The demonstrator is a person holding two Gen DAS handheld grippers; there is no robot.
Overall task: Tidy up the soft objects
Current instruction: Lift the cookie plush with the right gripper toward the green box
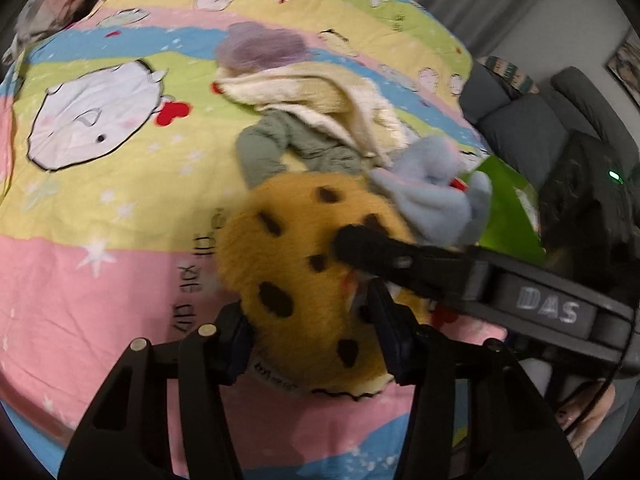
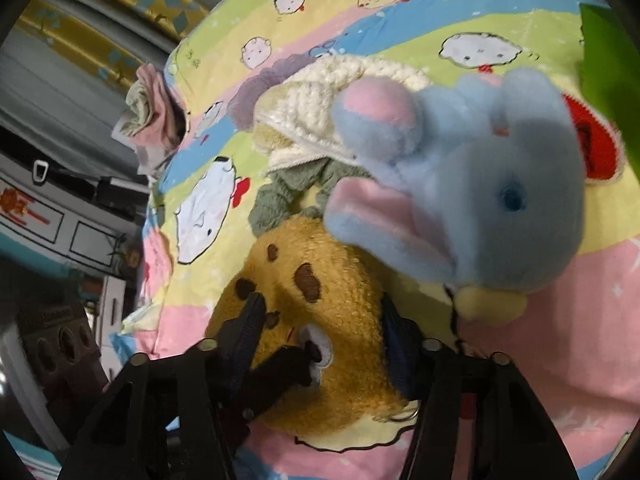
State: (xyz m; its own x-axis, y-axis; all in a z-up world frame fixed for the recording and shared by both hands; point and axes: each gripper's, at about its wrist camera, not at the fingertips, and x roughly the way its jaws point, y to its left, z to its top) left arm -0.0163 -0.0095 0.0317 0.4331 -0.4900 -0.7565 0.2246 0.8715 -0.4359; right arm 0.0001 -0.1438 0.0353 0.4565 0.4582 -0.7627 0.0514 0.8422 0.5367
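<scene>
A yellow-brown spotted plush toy (image 1: pixel 304 272) lies on the cartoon-print bedspread (image 1: pixel 100 240). My left gripper (image 1: pixel 310 336) is shut on it, one finger on each side. My right gripper (image 2: pixel 320 332) also clamps the same spotted plush (image 2: pixel 320 320); its arm crosses the left wrist view (image 1: pixel 460 280). A blue and pink plush (image 2: pixel 472 184) lies right beside it, also in the left wrist view (image 1: pixel 436 196). Behind are a cream knit garment (image 1: pixel 320 96), a grey-green garment (image 1: pixel 288 144) and a purple fuzzy item (image 1: pixel 264 46).
A green bag or box (image 1: pixel 508 208) stands at the bed's right edge, next to a dark sofa (image 1: pixel 532 120). A red item (image 2: pixel 592 148) lies behind the blue plush. Crumpled clothes (image 2: pixel 152 116) sit at the far bed corner. Cabinets (image 2: pixel 60 216) stand beyond the bed.
</scene>
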